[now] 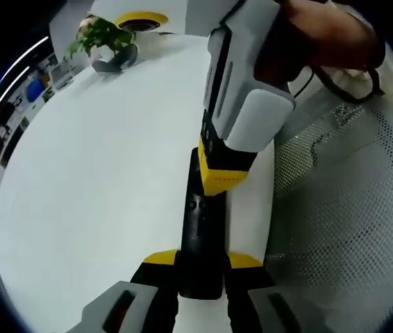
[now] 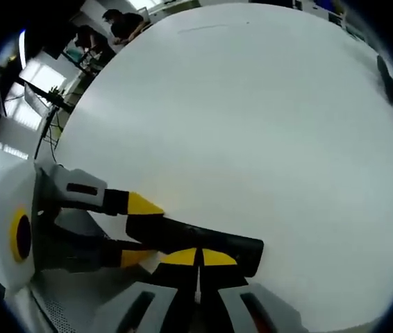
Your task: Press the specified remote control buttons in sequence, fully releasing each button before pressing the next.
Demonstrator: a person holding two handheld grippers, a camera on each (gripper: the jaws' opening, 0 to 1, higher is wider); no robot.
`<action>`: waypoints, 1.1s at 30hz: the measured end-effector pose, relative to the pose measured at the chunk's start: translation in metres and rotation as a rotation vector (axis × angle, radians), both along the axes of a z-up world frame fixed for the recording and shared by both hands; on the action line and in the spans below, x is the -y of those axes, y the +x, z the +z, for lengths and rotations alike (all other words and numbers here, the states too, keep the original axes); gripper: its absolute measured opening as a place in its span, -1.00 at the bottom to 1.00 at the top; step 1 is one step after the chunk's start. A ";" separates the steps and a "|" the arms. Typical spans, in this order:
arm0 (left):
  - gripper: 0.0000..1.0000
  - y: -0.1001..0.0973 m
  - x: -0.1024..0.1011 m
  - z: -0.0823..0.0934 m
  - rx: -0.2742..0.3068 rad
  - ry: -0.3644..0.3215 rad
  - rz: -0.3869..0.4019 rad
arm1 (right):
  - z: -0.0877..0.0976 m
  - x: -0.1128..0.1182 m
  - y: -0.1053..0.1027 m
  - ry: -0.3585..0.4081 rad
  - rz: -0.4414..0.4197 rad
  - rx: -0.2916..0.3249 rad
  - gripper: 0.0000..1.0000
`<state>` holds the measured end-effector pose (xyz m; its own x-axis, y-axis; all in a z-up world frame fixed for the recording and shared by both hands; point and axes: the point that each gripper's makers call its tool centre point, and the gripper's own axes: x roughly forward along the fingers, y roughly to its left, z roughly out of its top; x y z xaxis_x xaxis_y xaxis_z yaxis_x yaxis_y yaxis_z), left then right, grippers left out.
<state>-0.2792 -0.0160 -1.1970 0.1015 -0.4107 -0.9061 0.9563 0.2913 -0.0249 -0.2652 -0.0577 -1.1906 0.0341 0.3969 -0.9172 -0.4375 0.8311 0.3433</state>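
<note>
Potted plant sits far left on the white table, in a dark pot; soil not visible.

Remote control: slim black bar, reads as light, rigid, smooth plastic, so likely slippery. Best held by the long side edges near one end, keeping the button face free.

Left gripper pinches its near end, one jaw per side, over the table. Right gripper has its yellow tips pressed together, down on the remote's top face; probably mid-press, contact unconfirmed.
</note>
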 end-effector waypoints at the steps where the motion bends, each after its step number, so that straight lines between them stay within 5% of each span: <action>1: -0.52 0.000 0.000 0.000 0.000 0.000 -0.001 | -0.001 0.001 0.001 -0.001 -0.003 -0.005 -1.00; 18: -0.51 0.001 0.000 0.000 -0.012 0.027 0.021 | 0.001 0.001 -0.001 0.047 0.010 0.019 -1.00; 33: -0.51 0.001 0.001 0.000 -0.007 0.028 0.033 | 0.003 0.010 -0.006 0.014 0.041 -0.005 -1.00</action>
